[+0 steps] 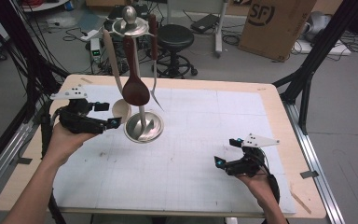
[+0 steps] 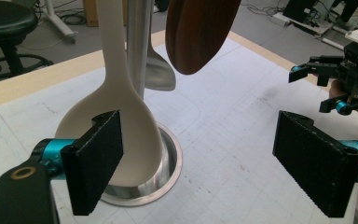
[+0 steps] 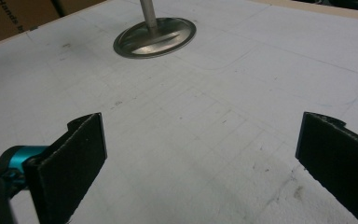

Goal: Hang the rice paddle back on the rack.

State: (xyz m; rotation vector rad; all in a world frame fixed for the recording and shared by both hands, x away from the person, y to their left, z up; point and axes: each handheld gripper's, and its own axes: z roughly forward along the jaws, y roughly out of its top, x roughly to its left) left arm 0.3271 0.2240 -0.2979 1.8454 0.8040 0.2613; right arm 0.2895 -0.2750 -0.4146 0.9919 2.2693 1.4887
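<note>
— Two grippers, both with jaws spread. The left gripper (image 1: 103, 115) is released beside the white spoon (image 2: 121, 121), nothing between its pads (image 2: 95, 161). The right gripper (image 1: 227, 152) sits well apart on the near right of the table (image 1: 205, 135), also gaping, only bare mat in front of it.

— Where does the spoon hang exactly?

— From the metal rack (image 1: 142, 126) at the far left of the mat. Its bowl dangles just over the rim of the rack's round base, next to the centre post. A dark wooden spoon (image 1: 135, 88) hangs beside it, and a metal fork (image 1: 154, 88) on the far side.

— So what would a clean pick look like?

— I'd judge the left jaws need to straddle the white spoon's neck or bowl edge squarely — one pad each side — before closing. In the left gripper view the near pad overlaps the bowl, while the other stands far off to the side, so the hand wants shifting across first. Then lift straight up to clear the hook, or the wooden spoon could get knocked swinging.

— Any writing around?

— A cardboard box (image 1: 275, 25) on the floor behind carries "SF" in a dark logo. Nothing else readable.
</note>
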